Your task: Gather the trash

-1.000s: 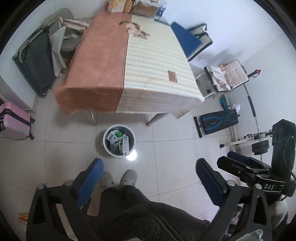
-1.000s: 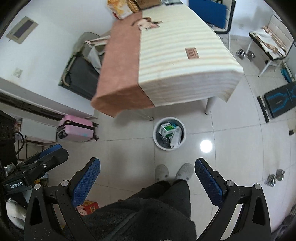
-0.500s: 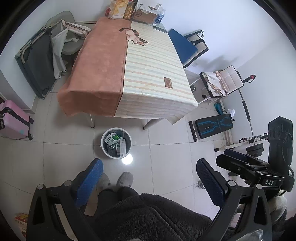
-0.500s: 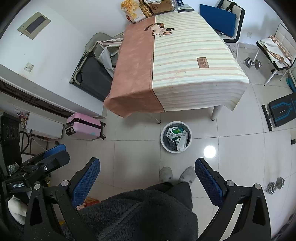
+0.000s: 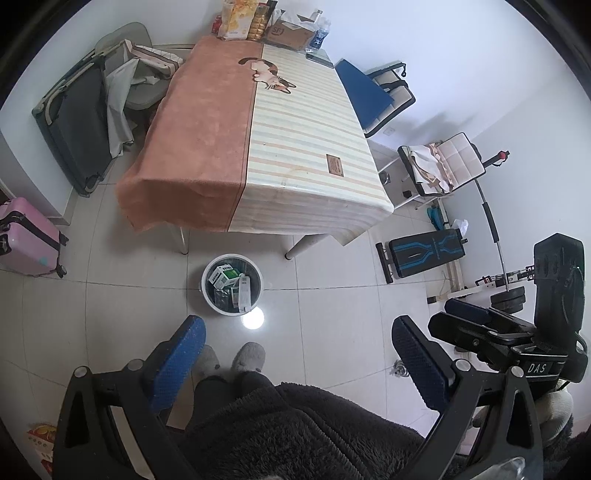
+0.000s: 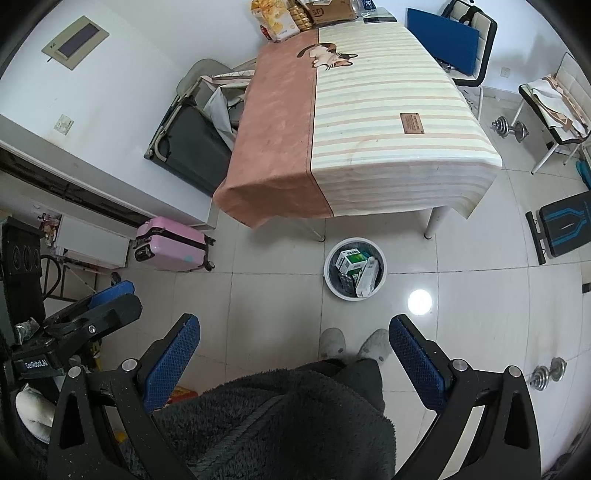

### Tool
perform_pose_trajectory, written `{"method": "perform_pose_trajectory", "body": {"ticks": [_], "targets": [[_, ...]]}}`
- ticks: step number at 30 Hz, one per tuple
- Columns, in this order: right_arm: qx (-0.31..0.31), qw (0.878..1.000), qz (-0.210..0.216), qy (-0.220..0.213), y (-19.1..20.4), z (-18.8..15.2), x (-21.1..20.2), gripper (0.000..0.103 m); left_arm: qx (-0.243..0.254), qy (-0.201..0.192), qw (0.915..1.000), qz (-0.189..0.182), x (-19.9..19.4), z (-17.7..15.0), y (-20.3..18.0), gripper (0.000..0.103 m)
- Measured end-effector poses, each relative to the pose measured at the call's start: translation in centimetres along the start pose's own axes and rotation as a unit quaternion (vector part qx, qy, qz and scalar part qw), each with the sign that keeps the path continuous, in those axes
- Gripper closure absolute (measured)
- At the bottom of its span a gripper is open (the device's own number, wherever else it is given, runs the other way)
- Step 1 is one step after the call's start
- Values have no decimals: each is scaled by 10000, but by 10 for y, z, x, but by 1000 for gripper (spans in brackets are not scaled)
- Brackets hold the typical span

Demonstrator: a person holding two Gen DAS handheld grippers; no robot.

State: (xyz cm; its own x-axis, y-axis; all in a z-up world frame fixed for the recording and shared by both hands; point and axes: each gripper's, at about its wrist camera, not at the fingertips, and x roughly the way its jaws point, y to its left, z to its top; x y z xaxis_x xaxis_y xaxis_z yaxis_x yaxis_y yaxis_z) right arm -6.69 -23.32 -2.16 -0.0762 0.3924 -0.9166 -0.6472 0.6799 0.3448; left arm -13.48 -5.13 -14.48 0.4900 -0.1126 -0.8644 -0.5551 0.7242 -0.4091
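Blue-padded, the left gripper [image 5: 295, 363] and the right gripper [image 6: 294, 360] hang with jaws wide apart, empty, above pale glossy floor tiles [image 6: 277, 280]. The white bin [image 6: 355, 267] holding cartons [image 6: 351, 260] stands just before the cloth-covered table [image 5: 258, 147]. A cardboard box [image 6: 328, 11] reads "SF".

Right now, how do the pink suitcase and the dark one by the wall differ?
The pink suitcase is small and lies on its side on the floor tiles, away from the table. The dark suitcase is larger, leans tilted against the wall and sits close beside the table's brown cloth edge, with pale fabric draped next to it. Both look closed, and both are left of the trash bin.
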Motion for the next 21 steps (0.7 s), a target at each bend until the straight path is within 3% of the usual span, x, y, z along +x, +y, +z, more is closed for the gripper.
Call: {"method": "perform_pose_trajectory", "body": {"ticks": [21], "targets": [[70, 9999, 62, 116, 0, -6, 9, 0, -39, 89, 9999, 39, 4, -3, -11, 0]]}}
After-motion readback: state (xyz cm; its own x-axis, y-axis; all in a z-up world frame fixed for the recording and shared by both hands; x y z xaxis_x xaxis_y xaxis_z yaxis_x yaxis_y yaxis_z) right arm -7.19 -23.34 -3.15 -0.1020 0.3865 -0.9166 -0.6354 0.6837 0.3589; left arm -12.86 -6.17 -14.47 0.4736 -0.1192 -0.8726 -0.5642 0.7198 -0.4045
